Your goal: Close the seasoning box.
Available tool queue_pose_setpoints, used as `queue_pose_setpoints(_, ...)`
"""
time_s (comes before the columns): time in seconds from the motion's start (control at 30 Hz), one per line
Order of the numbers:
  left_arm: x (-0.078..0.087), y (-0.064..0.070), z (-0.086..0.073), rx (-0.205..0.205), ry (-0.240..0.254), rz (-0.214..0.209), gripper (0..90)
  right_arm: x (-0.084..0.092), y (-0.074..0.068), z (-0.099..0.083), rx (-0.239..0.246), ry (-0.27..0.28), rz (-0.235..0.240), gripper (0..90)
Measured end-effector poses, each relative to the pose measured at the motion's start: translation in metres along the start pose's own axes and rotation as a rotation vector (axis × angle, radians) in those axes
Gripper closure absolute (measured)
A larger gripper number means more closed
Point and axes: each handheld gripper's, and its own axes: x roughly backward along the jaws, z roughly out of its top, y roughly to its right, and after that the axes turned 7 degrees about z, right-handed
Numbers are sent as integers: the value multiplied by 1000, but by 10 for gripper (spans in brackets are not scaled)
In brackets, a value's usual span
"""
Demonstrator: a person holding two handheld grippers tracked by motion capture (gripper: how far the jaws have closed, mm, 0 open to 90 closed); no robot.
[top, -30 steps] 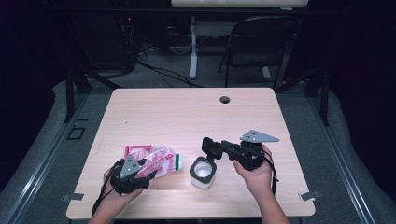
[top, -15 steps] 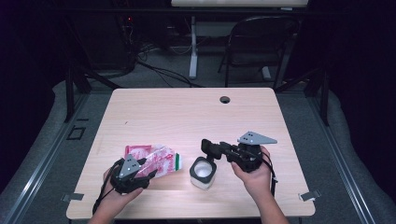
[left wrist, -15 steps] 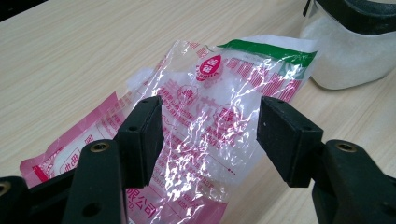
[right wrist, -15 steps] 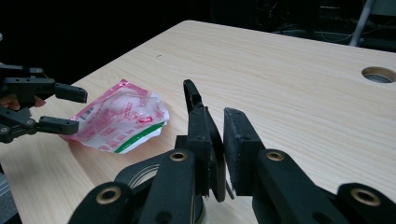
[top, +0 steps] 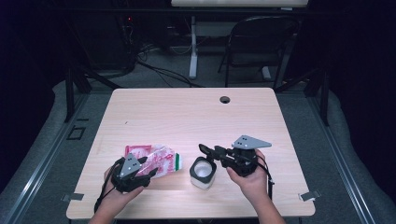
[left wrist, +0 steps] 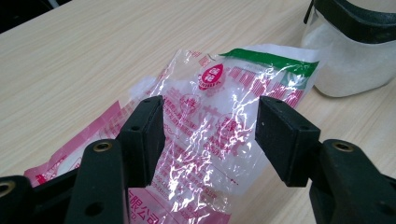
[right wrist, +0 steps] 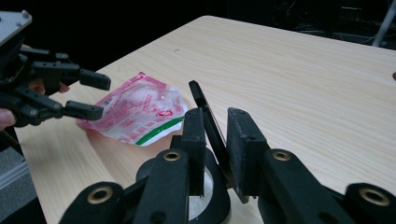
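A crinkled pink and clear plastic bag [top: 156, 158] with a green end strip lies flat near the table's front left. My left gripper [top: 148, 171] hovers open just over it, one jaw on each side of the bag [left wrist: 205, 135]. Right of the bag stands a small clear jar [top: 202, 173] of white powder with a black rim. Its thin black hinged lid [right wrist: 198, 100] stands tilted up, and my right gripper [right wrist: 215, 123] is shut on the lid's edge above the jar [right wrist: 205, 198]. In the high view the right gripper [top: 211, 153] reaches in from the right.
The light wooden table [top: 187, 116] has a round cable hole [top: 225, 99] at its far edge. A folding chair [top: 261, 42] and cables sit on the dark floor beyond. The left gripper [right wrist: 93, 95] and bag [right wrist: 135, 109] lie beyond the jar in the right gripper view.
My right gripper has edged slightly left and down with the lid in it. The left gripper and the bag have stayed in place.
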Motion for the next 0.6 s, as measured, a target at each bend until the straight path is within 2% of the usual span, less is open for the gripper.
queue_pose_setpoints(0.33,-1,0,3,4,16,2,434,-10,-14,-6,48,-37,23,739)
queue_pose_setpoints(0.6,-2,1,5,3,24,-2,437,-11,-17,-8,56,-46,29,726)
